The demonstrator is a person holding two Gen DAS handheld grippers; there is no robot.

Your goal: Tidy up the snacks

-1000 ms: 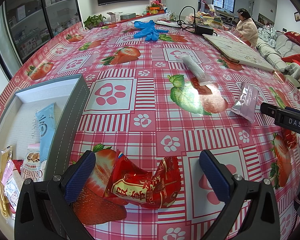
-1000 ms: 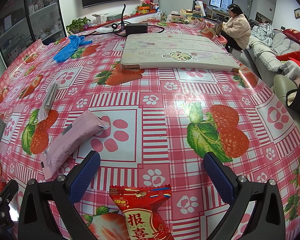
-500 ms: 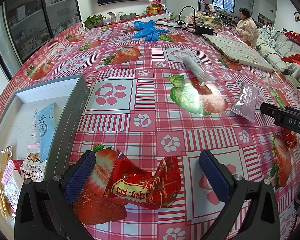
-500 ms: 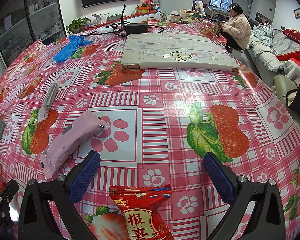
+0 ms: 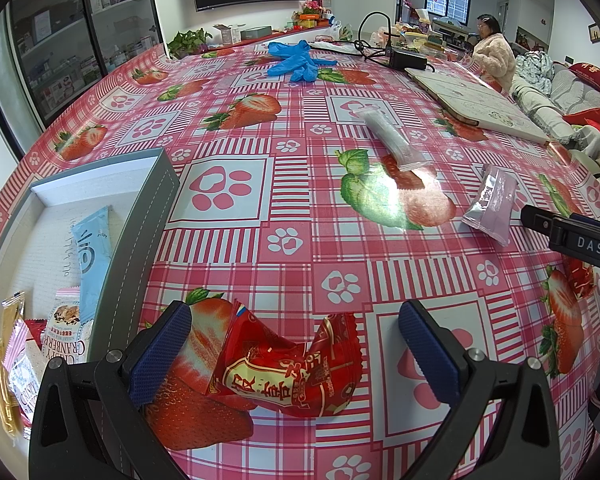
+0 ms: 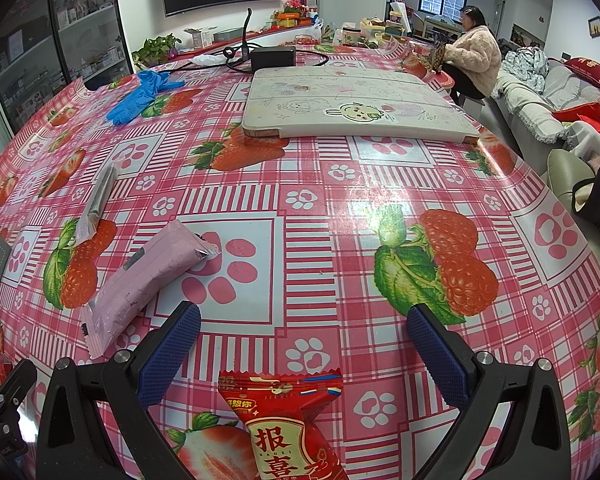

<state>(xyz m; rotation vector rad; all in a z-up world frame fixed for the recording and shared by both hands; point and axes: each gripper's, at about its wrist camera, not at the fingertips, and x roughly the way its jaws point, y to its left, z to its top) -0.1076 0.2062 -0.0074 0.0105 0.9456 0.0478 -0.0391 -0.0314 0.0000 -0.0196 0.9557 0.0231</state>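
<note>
In the left wrist view my left gripper (image 5: 296,352) is open, its blue pads on either side of a crumpled red snack packet (image 5: 288,372) lying on the tablecloth. A grey storage box (image 5: 140,232) at the left holds a blue packet (image 5: 94,248), a cranberry packet (image 5: 66,336) and others. In the right wrist view my right gripper (image 6: 300,356) is open over another red snack packet (image 6: 288,424) lying between and below its pads. A pink packet (image 6: 148,280) and a grey stick packet (image 6: 100,196) lie to the left; both also show in the left wrist view (image 5: 492,208), (image 5: 392,138).
A white tablet case (image 6: 352,104) lies far across the table, with blue gloves (image 6: 140,96) and a black adapter with cable (image 6: 272,56) behind. A person in a pale coat (image 6: 472,56) sits at the far right. The right gripper's body (image 5: 572,240) shows at the left view's right edge.
</note>
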